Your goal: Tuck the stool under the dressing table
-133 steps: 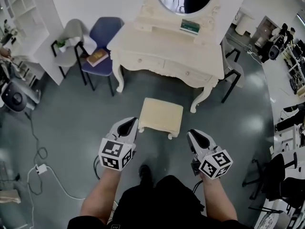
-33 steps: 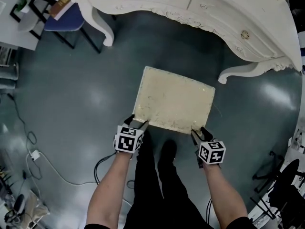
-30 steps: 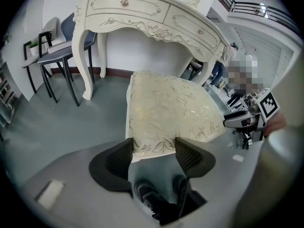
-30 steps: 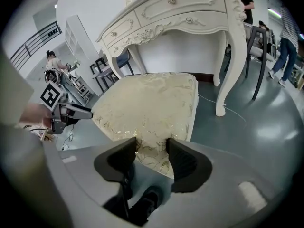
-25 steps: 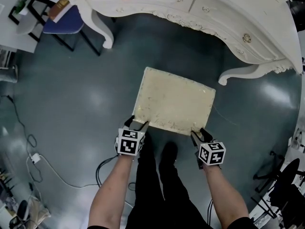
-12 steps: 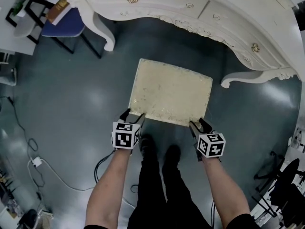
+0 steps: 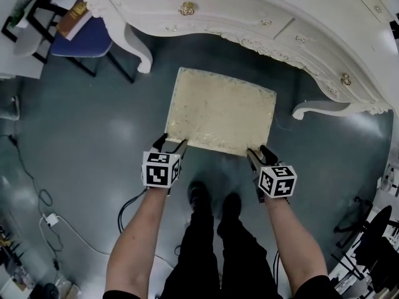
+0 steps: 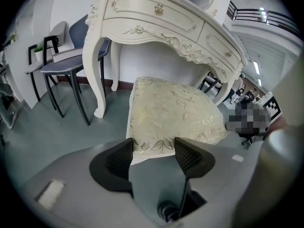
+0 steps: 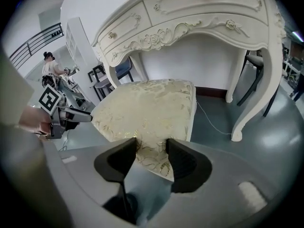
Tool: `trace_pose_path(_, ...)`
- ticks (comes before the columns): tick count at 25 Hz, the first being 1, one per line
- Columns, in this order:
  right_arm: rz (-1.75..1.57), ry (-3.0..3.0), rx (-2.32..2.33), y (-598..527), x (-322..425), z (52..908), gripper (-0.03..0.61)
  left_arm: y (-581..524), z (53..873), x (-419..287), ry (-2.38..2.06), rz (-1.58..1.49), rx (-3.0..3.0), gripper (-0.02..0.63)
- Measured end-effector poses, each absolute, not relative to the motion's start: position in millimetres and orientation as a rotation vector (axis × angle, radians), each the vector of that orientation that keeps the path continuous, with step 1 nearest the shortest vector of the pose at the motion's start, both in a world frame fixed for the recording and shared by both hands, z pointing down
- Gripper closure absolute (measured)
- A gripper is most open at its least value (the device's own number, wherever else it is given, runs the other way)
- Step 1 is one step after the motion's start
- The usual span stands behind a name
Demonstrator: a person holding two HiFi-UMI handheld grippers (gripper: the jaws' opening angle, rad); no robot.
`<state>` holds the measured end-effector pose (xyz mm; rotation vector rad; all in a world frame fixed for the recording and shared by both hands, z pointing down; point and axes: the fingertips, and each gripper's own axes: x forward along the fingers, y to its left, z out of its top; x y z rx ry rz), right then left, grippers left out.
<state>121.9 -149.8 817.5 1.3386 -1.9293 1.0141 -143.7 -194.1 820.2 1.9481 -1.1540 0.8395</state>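
The left hand-held gripper and right hand-held gripper each clamp a near corner of the stool; it is not yet under the dressing table.

The frame's top edge cuts off the dressing table.

Stool cream, gold leaf pattern; dressing table ivory; floor grey.

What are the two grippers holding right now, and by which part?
The stool: the left gripper clamps the seat's near left corner, the right gripper its near right corner.
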Motion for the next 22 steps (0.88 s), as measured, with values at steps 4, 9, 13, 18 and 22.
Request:
trace_pose_path(4, 1.009, -1.923, 1.371, -172.1, 117.3, 817.4, 0.365, -215.6, 820.0, -148.1, -1.143, 0.838, 1.959, 0.316)
trace_pose_path(9, 1.025, -1.93, 1.384, -194.2, 115.0, 815.3, 0.365, -238.6, 818.2, -150.7, -1.147, 0.829, 1.957, 0.318)
trace_pose_path(13, 1.018, -1.948, 1.387, -216.1, 116.8, 814.5, 0.365, -258.8, 817.7, -148.8, -1.154, 0.818, 1.966, 0.318)
trace_pose_path(18, 1.019, -1.978, 1.382, -246.3, 118.9, 812.0, 0.365, -285.3, 816.2, -147.3, -1.218, 0.774, 1.96, 0.323)
trace_pose_path(22, 0.985, -2.001, 1.388, -278.2, 126.9, 810.1, 0.365, -311.1, 815.9, -140.0, -1.21, 0.751, 1.971, 0.326)
